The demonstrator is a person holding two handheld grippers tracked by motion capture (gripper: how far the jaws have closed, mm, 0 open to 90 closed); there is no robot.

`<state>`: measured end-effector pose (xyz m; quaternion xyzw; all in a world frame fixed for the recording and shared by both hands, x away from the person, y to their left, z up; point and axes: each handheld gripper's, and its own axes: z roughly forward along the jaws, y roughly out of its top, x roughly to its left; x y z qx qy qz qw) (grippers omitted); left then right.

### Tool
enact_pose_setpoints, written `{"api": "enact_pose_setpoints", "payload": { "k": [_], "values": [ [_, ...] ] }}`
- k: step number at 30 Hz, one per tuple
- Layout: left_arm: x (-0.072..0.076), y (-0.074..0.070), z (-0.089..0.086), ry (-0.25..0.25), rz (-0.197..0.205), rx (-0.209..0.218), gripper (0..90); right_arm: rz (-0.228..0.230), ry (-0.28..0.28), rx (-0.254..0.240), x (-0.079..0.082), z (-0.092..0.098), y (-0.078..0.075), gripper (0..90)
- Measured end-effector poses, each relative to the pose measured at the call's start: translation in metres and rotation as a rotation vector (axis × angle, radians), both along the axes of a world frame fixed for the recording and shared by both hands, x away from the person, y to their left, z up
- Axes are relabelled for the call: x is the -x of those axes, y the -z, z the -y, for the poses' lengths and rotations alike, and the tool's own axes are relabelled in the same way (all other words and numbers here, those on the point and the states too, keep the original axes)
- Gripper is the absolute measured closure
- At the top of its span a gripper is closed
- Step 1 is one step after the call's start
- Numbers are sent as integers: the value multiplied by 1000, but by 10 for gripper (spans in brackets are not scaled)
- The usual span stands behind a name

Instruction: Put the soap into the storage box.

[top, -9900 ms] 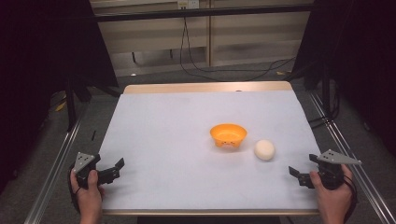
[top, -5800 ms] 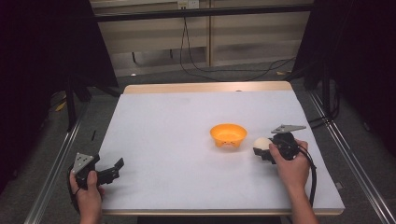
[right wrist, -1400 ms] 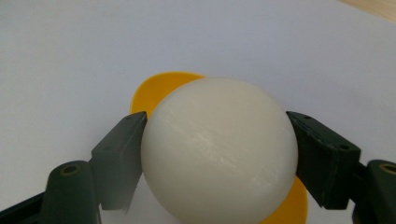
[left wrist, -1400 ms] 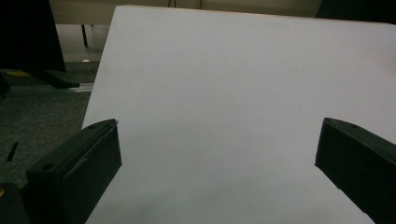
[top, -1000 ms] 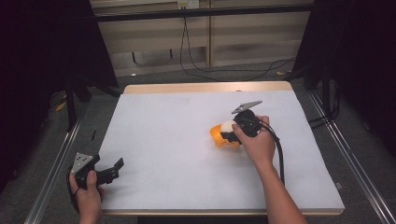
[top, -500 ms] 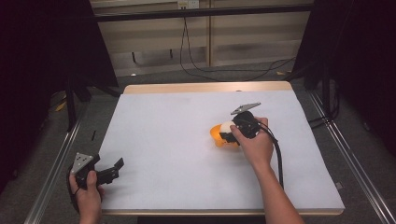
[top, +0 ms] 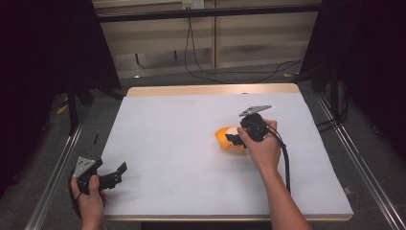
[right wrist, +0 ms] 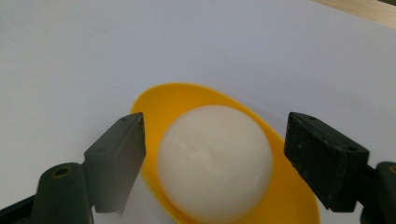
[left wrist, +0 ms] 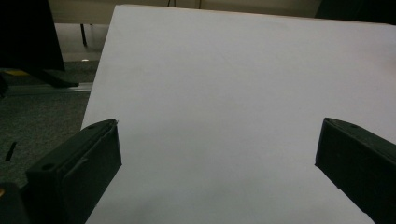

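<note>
No writing or label can be read on anything here.

At the far left, past the table edge, lie grey floor and a metal rail [top: 50, 179]. The left gripper [top: 116, 173] rests at the near left corner of the white table [top: 172, 143], held by the left hand [top: 88, 196], with a grey plate [top: 84, 165] on top. In the left gripper view its jaws are spread wide with bare white table between them and nothing touching either pad.

Toward the middle right sits the orange bowl [top: 224, 139], well apart from the left gripper. The white ball [right wrist: 215, 161] lies inside the bowl [right wrist: 289, 186], resting against its inner wall. The right gripper [top: 233, 140] hangs over the bowl, held by the right hand [top: 261, 148], and hides most of the bowl and ball in the high view. Its jaws have just been opening: in the right gripper view they stand apart on either side of the ball, with a gap showing between each pad and the ball, so they pinch nothing. A black cable [top: 286, 163] trails from this gripper along the forearm toward the near edge.

Behind the table a wooden strip [top: 210, 89] borders its far edge, and beyond it cables [top: 230, 72] lie on the floor before a pale panel wall. Dark curtains flank the scene on both sides.
</note>
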<state>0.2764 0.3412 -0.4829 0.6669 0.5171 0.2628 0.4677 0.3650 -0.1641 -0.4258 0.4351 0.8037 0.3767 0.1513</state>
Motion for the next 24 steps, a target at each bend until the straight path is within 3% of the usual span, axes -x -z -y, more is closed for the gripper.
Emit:
{"api": "enact_pose_setpoints", "payload": {
  "k": [24],
  "values": [
    [0, 0, 0, -3, 3, -5, 1, 14, 67, -16, 17, 36, 1, 172]
  ]
}}
